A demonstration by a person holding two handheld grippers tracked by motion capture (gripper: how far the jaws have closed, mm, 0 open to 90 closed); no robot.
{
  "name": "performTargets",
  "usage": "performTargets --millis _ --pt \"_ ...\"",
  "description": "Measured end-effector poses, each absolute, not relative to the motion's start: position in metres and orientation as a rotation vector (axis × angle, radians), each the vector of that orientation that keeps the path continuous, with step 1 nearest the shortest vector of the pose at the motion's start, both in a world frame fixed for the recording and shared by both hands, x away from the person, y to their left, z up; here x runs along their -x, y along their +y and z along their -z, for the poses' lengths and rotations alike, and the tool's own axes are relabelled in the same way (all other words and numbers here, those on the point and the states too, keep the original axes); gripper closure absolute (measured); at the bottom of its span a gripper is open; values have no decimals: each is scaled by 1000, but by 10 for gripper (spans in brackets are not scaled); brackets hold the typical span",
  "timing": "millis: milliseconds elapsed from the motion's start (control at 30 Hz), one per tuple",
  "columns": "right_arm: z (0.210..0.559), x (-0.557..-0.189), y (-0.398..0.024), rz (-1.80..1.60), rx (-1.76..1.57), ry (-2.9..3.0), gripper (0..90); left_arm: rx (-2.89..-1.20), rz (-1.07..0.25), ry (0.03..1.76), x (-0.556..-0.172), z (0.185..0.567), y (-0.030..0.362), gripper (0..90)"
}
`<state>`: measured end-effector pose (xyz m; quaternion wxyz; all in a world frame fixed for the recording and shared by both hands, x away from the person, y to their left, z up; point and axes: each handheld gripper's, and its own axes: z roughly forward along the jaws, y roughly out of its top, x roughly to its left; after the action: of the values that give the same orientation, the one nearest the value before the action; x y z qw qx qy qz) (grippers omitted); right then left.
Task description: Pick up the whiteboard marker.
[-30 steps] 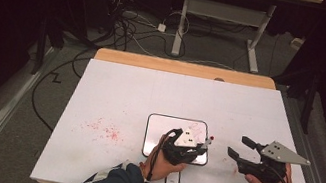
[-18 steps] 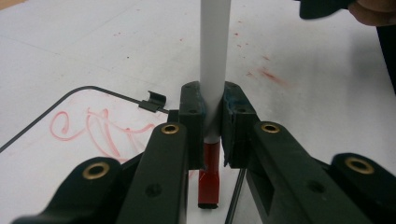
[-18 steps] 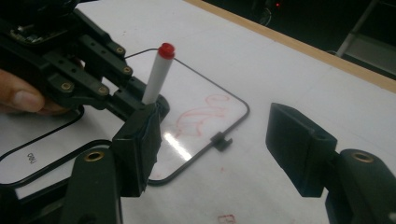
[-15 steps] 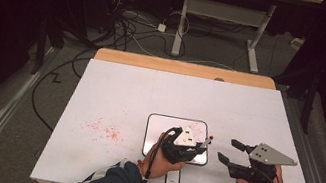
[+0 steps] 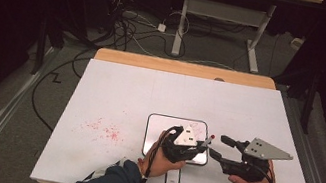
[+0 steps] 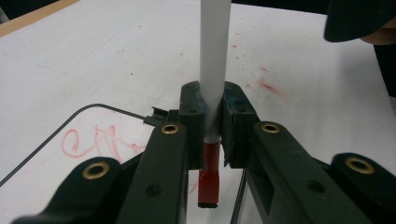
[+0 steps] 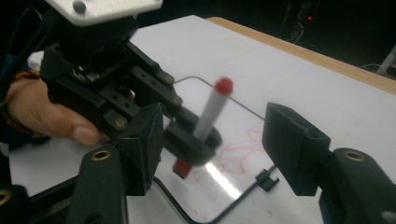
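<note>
At lower centre of the high view, the left tongs (image 5: 199,147) clamp the red marker (image 6: 214,70) over the small whiteboard (image 5: 158,121), so the half-open, just-narrowing right tongs (image 5: 218,147) should close squarely around its red cap (image 7: 224,86).

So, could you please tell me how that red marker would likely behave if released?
The marker looks stiff, slim and round, so it would probably topple and roll. The left tongs pinch it near its tip, above the small whiteboard. Its smooth barrel may slip.

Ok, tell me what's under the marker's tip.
Under the marker held in the left gripper: the small whiteboard, with red scribbles. The tip's contact spot is hidden by the jaws.
</note>
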<state>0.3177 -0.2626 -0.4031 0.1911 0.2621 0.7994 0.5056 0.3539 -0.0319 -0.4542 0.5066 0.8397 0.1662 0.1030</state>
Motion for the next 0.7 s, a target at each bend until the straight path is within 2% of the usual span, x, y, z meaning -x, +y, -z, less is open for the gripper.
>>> performTargets --millis 167,267,300,333,367,467,700 --pt "404 -322 -253 -1443 -753 2264 481 -2010 -241 397 -353 453 -34 788" --pt "405 -324 -247 -1481 -775 2255 600 -2000 -246 402 -351 453 -35 787" --pt "405 -324 -247 -1481 -775 2255 600 -2000 -246 402 -351 453 -35 787" --pt "404 -326 -245 -1509 -779 2248 679 -1996 -249 403 -351 453 -34 787" --pt "404 -326 -244 -1505 -782 2247 714 -1996 -253 405 -351 453 -33 786" --pt "404 -329 -242 -1503 -784 2241 796 -1989 -248 411 -351 452 -31 786" --pt "406 -332 -238 -1476 -775 2253 811 -1995 -267 427 -351 454 -31 780"
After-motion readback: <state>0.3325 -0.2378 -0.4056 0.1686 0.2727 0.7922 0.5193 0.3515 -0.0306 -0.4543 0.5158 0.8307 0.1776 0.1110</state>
